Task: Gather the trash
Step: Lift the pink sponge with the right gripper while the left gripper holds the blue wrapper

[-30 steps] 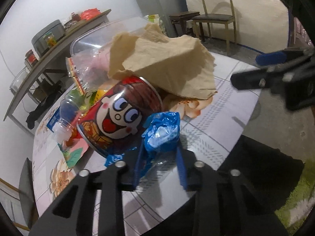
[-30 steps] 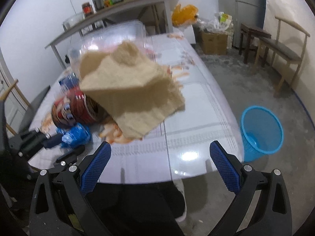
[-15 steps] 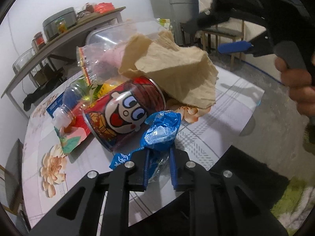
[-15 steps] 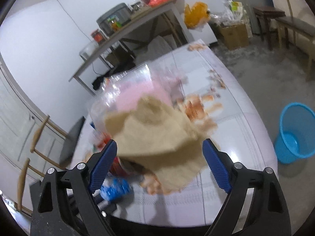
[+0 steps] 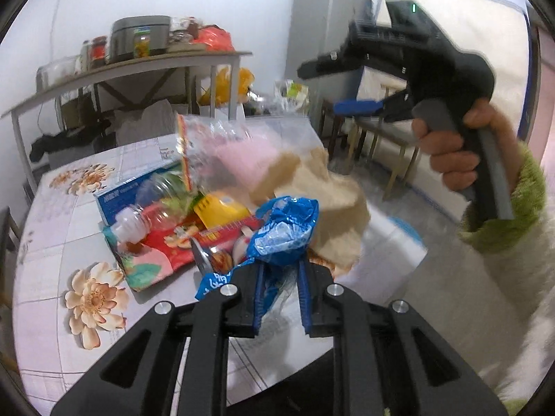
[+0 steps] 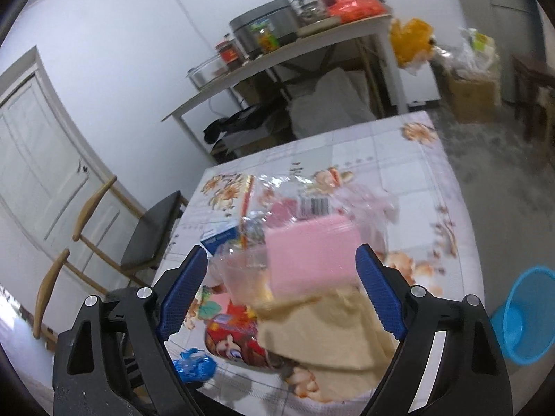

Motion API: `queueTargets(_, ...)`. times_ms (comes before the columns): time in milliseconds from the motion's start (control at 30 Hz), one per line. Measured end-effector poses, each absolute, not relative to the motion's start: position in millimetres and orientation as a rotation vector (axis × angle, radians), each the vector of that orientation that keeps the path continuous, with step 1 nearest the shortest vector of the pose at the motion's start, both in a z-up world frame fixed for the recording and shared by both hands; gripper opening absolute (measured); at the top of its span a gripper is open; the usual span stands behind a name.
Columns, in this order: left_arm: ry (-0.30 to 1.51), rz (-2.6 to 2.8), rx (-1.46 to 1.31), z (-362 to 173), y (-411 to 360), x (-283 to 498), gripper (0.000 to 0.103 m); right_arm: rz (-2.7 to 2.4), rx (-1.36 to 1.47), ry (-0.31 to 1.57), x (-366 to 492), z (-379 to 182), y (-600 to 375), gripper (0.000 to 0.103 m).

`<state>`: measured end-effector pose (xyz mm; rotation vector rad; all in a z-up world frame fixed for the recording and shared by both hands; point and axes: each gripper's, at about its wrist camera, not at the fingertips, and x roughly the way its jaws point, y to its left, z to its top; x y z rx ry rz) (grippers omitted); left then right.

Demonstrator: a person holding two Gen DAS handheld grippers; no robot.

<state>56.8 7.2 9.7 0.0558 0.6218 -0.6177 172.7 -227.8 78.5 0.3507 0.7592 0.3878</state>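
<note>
My left gripper (image 5: 280, 270) is shut on a crumpled blue wrapper (image 5: 284, 228), held a little above the floral table (image 5: 45, 228). Behind it lies a trash pile: a red cartoon can (image 6: 236, 343), brown paper (image 5: 333, 215), a clear plastic bottle (image 5: 152, 208) and a clear container (image 5: 229, 152) with something pink inside. My right gripper (image 6: 281, 253) hovers over the pile with its jaws wide. The container (image 6: 305, 253) and paper (image 6: 322, 326) show between its blue fingers, and I see no pad pressing on them. A hand holds that gripper (image 5: 319, 86) at the upper right.
A blue bin (image 6: 527, 315) stands on the floor right of the table. A blue box (image 5: 121, 194) lies under the bottle. A chair (image 6: 149, 239) sits at the table's left side, and a cluttered shelf table (image 6: 277, 66) stands by the far wall.
The left jaws closed on the blue wrapper and lifted it off the table. The right gripper rose and swung from the table's right side to above the pile, narrowing slightly.
</note>
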Motion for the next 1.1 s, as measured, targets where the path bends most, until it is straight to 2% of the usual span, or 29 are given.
queueTargets(400,0.633,-0.584,-0.125,9,45,68,0.016,0.398,0.244,0.804,205,90,-193,0.070)
queueTargets(567,0.635,-0.603,-0.131,5,46,67,0.016,0.333,0.296,0.869,227,75,-204,0.057)
queueTargets(900,0.652,-0.632,-0.129,-3,43,73,0.016,0.350,0.210,0.938,225,67,-189,0.056)
queueTargets(933,0.652,-0.634,-0.127,-3,42,74,0.016,0.351,0.201,0.943,227,69,-189,0.057)
queueTargets(1000,0.654,-0.638,-0.122,-5,41,75,0.016,0.385,0.169,0.991,241,74,-185,0.067)
queueTargets(1067,0.656,-0.642,-0.116,-5,41,76,0.016,0.413,0.101,1.063,262,76,-175,0.081)
queueTargets(1100,0.657,-0.642,-0.112,-5,40,77,0.016,0.418,0.057,1.104,271,73,-170,0.084)
